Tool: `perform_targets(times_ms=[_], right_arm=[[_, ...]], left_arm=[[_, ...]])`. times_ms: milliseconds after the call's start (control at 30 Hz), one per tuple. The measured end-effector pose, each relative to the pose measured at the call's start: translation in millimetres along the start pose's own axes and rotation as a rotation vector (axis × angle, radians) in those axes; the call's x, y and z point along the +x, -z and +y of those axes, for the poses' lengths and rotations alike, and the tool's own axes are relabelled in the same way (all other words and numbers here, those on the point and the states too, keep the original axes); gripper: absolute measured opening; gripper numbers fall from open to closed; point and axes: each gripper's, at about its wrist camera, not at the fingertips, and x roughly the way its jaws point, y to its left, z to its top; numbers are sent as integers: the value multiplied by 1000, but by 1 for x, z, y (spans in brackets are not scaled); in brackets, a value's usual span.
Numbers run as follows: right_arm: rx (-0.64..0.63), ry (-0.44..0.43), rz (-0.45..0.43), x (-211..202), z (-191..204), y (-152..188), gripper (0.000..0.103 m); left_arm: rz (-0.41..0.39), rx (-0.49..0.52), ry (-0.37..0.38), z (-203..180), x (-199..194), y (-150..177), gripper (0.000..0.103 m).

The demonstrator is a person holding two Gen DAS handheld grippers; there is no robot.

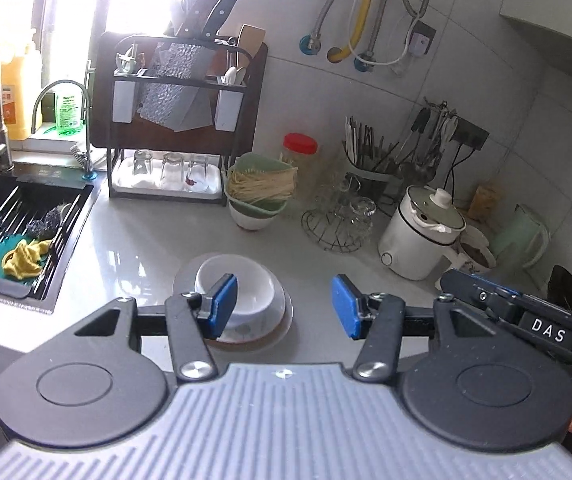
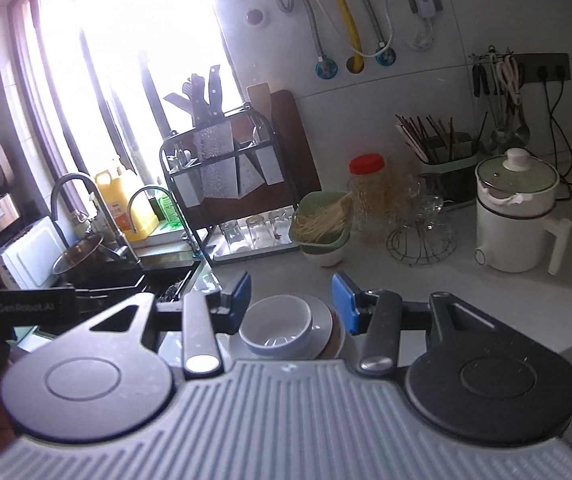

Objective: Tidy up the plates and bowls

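From my left wrist view I count one sink (image 1: 26, 216) at far left, three upturned glasses (image 1: 170, 168) in the rack (image 1: 174, 120), then one white bowl (image 1: 242, 292) nested on a stack of what look like two plates (image 1: 274, 332) mid-counter, and one kettle (image 1: 418, 236) at right. My left gripper (image 1: 284, 306) is spread wide and holds nothing, its left pad across the bowl. My right gripper (image 2: 292, 304) gapes empty too, the bowl (image 2: 276, 326) between its fingers
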Motion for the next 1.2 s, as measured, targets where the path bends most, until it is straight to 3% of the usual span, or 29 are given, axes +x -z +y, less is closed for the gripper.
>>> perform_targets(times_ms=[133, 233, 300, 367, 633, 1200], right_arm=[[-3, 12, -5, -13, 3, 14, 49], [-19, 23, -8, -20, 4, 25, 63], [-22, 23, -15, -24, 4, 32, 80], [-23, 21, -19, -27, 4, 39, 86], [-37, 49, -6, -34, 4, 54, 86], [-32, 70, 22, -37, -4, 62, 86]], left_arm=[[-5, 3, -11, -2, -12, 21, 67], [-17, 0, -19, -1, -21, 34, 77], [-17, -5, -27, 2, -25, 41, 93], [-14, 9, -60, 2, -27, 46, 96], [30, -25, -95, 10, -28, 62, 98], [23, 40, -136, -7, -23, 67, 99]])
